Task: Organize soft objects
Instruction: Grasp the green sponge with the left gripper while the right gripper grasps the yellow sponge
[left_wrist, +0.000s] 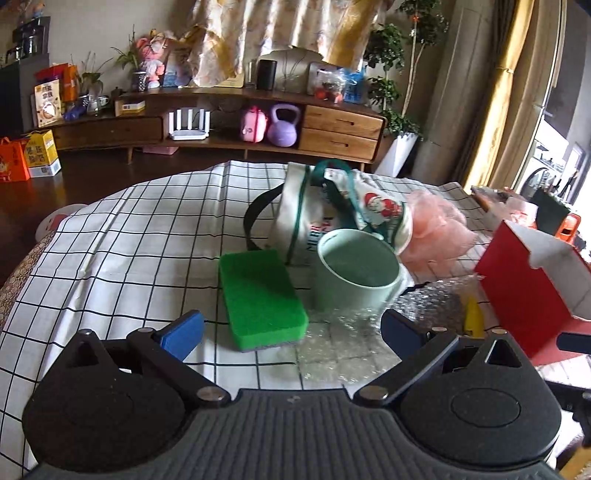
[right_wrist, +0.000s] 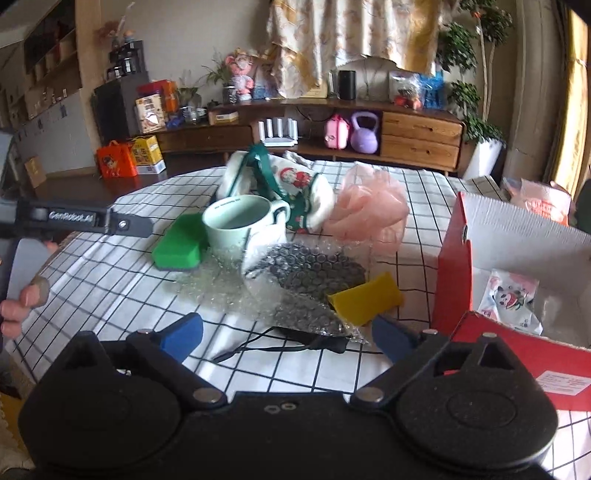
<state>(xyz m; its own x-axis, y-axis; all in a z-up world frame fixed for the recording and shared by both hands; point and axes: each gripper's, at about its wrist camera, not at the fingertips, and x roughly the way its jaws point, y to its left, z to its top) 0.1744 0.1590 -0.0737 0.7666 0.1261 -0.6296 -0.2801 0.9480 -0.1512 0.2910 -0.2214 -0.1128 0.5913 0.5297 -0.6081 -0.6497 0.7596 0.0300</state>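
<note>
Green sponge (left_wrist: 262, 295), flat rectangular block with scrubby top, lies mid-table just beside mint mug (left_wrist: 356, 273). Pink mesh pouf (right_wrist: 369, 206) toward far edge. Left gripper (left_wrist: 291, 332) and right gripper (right_wrist: 286, 332): jaws wide, holding nothing.

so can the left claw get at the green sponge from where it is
Probably yes. The left claw is open, and the green sponge lies flat just ahead between its fingers; only the mug stands close on its right.

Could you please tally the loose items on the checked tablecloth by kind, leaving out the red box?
Sponges: 2, green sponge and yellow sponge
Bubble wrap: 1
Mug: 1
Bath pouf: 1
Fabric bag: 1
Total: 6
</note>
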